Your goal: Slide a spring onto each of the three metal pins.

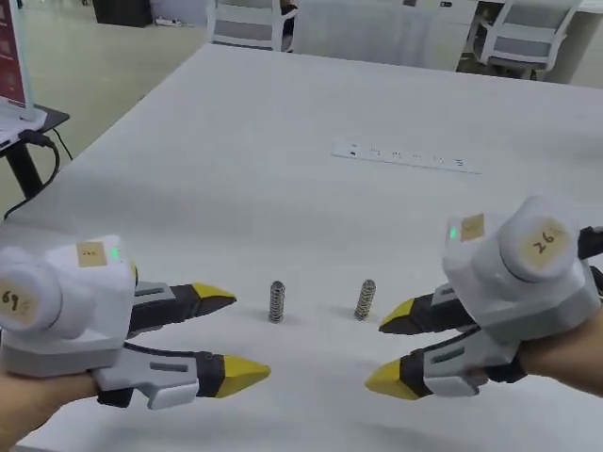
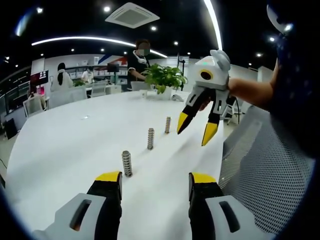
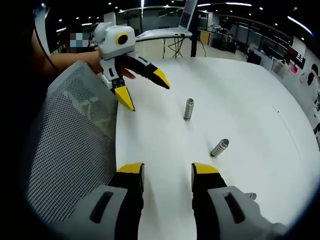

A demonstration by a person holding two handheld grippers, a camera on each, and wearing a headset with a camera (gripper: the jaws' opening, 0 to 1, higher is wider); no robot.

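Two coiled metal springs stand upright on the white table, one (image 1: pixel 276 301) left of the other (image 1: pixel 366 299), between my two grippers. My left gripper (image 1: pixel 231 334) is open and empty, its yellow tips pointing right at the springs. My right gripper (image 1: pixel 391 348) is open and empty, pointing left. In the left gripper view, three springs stand in a row: near (image 2: pixel 127 163), middle (image 2: pixel 150 138), far (image 2: pixel 168 124), with the right gripper (image 2: pixel 195 129) beyond them. The right gripper view shows an upright spring (image 3: pixel 188 109), a leaning spring (image 3: pixel 219 148) and the left gripper (image 3: pixel 145 91).
A white power strip (image 1: pixel 405 157) lies further back on the table (image 1: pixel 236 169). Office chairs (image 1: pixel 528 38) stand at the far edge. A grey mesh chair back (image 3: pixel 70 145) is close beside the table. A potted plant (image 2: pixel 162 77) sits on the table's far end.
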